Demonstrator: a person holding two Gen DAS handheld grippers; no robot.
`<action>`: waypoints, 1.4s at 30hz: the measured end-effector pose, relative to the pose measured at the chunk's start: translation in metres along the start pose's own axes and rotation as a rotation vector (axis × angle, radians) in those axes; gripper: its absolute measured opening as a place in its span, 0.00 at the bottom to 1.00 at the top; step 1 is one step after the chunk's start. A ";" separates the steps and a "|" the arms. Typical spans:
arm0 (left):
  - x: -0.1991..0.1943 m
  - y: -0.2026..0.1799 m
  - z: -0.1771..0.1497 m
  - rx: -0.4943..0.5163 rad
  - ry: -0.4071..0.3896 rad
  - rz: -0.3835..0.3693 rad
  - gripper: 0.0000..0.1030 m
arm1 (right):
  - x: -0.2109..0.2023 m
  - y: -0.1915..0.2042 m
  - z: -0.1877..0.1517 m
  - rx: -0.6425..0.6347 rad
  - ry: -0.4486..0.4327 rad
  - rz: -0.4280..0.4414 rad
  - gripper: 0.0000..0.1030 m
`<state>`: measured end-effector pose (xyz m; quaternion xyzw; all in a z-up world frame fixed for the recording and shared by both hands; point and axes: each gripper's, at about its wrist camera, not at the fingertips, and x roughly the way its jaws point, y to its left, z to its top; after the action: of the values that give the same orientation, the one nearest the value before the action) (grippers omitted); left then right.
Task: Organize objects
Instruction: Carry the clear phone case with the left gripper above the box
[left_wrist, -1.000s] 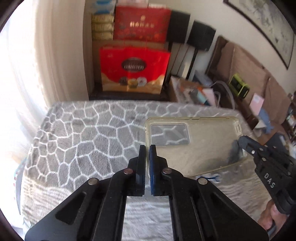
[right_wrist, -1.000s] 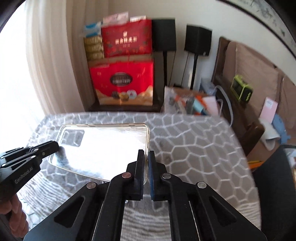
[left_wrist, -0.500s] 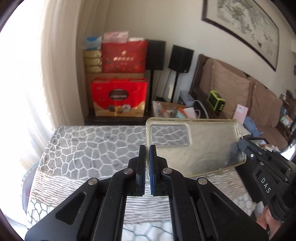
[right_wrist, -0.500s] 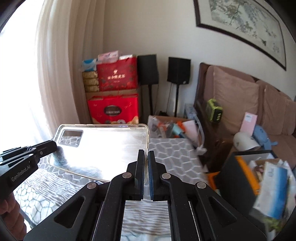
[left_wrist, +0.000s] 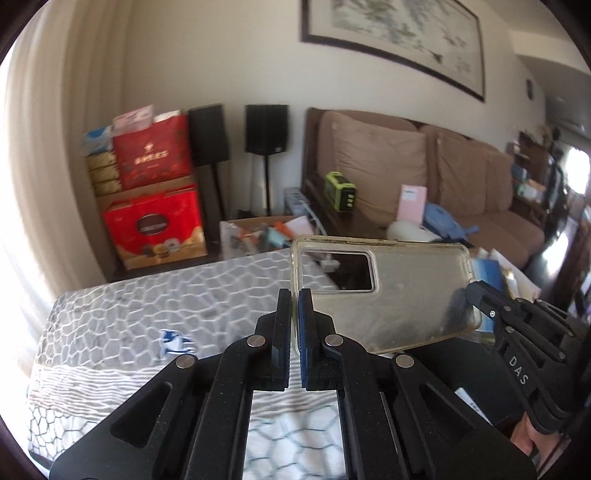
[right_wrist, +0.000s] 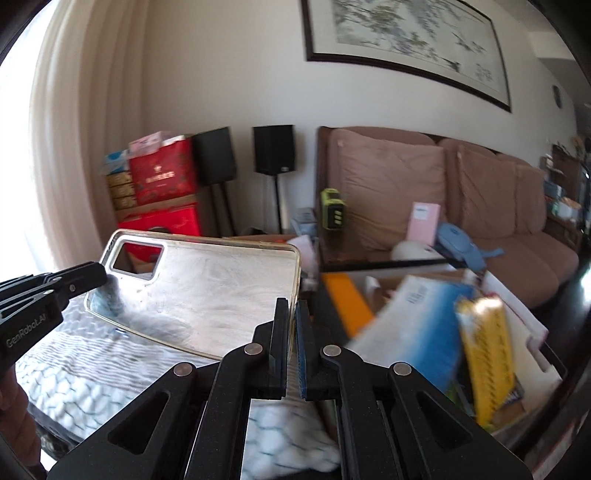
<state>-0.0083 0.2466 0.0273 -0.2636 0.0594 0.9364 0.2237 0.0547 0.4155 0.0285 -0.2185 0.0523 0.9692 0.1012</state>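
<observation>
Clear plastic, the phone case (left_wrist: 384, 295) hung in the air off the bed's (left_wrist: 122, 314) right edge, left gripper (left_wrist: 294, 325) and right gripper (right_wrist: 291, 332) each clenched on one end. Matching both hands' pace would likely prevent twisting it.

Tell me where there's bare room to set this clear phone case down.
The grey patterned blanket is mostly bare, from the small blue-and-white scrap back to its edge by the red gift boxes. The box of books and papers beside it is crowded. Both grippers hold the phone case above that boundary.
</observation>
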 end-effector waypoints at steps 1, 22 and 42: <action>0.001 -0.009 0.000 0.011 -0.002 -0.001 0.03 | -0.001 -0.009 -0.003 0.014 0.001 -0.003 0.03; -0.025 -0.061 0.014 0.035 -0.120 0.045 0.03 | -0.039 -0.059 0.009 0.082 -0.151 0.011 0.04; -0.018 -0.069 0.011 0.037 -0.114 0.024 0.03 | -0.039 -0.067 0.012 0.084 -0.162 -0.010 0.05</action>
<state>0.0310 0.3039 0.0466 -0.2049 0.0670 0.9513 0.2203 0.0986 0.4757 0.0526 -0.1351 0.0835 0.9801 0.1191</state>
